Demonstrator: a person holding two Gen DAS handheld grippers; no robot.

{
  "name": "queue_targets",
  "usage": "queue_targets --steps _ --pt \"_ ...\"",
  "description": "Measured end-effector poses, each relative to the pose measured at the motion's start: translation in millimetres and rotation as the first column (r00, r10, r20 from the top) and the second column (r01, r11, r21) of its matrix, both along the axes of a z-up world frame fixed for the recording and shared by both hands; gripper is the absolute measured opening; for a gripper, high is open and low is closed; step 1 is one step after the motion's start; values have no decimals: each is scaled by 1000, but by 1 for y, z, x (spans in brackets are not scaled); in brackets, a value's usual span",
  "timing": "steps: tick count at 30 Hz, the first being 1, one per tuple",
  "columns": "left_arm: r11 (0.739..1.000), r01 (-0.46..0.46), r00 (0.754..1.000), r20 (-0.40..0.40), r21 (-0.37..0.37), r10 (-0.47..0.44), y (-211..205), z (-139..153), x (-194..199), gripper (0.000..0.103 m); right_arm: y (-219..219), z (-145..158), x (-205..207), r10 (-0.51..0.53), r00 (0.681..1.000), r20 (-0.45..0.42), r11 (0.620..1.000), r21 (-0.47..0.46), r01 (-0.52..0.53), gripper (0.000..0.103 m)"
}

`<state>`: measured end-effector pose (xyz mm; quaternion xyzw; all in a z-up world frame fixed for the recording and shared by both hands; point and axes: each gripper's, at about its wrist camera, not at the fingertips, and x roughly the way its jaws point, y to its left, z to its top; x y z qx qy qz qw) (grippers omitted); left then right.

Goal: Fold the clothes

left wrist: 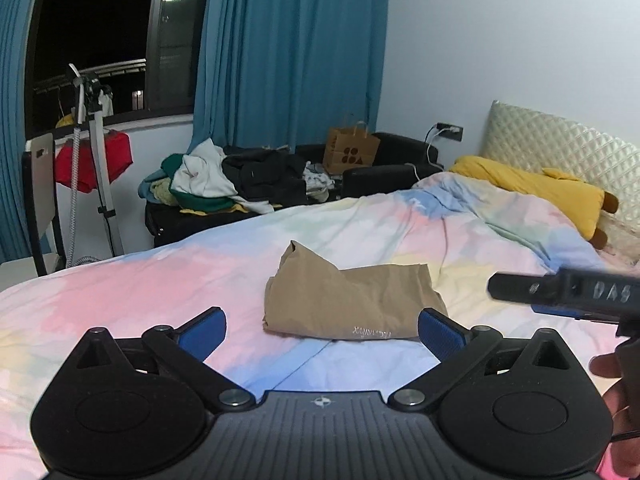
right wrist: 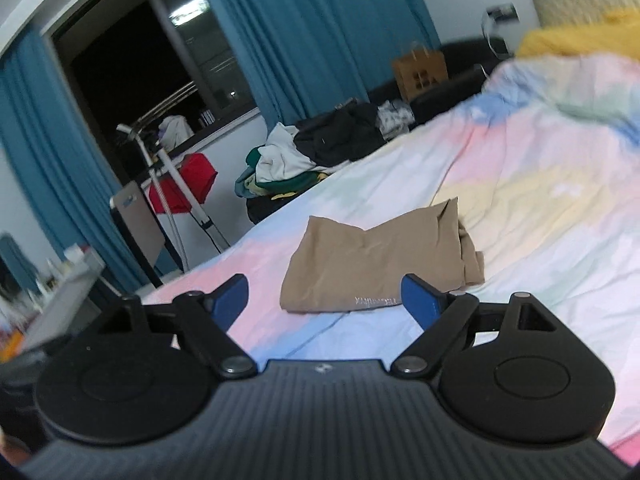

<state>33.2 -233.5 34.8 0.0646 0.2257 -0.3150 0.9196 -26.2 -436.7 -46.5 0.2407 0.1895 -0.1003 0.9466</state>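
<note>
the left gripper [left wrist: 322, 330] and the right gripper [right wrist: 324, 300] both hang wide apart and empty just above the pastel duvet [left wrist: 140, 280], the folded tan garment [left wrist: 352, 300] lying just ahead between their fingers, a heap of clothes [left wrist: 224, 180] beyond the bed.

tan folded garment [left wrist: 352, 300]: small pale print near front edge, illegible | paper bag [left wrist: 350, 152]: dot logo, unreadable
</note>
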Motion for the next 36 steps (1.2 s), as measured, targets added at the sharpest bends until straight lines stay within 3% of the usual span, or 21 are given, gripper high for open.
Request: queue_targets --steps 5,15,22,28,36 --pt "999 -32 999 39 -26 33 26 -5 -22 103 44 -7 -16 15 1000 2 986 -165 -15 85" --pt "997 -80 995 60 -11 81 46 -34 -18 103 84 -34 -11 -4 1000 4 955 -296 5 85" --pt "998 -60 997 56 -1 60 45 -51 -18 103 90 -43 -7 -52 999 -7 943 -330 47 85" --pt "999 -47 997 55 -14 48 46 -47 -17 103 97 -51 -4 -75 997 -22 928 -369 62 85" --pt "998 -62 997 40 -26 63 55 -44 -15 103 93 -52 -5 -90 996 -13 935 -345 80 85"
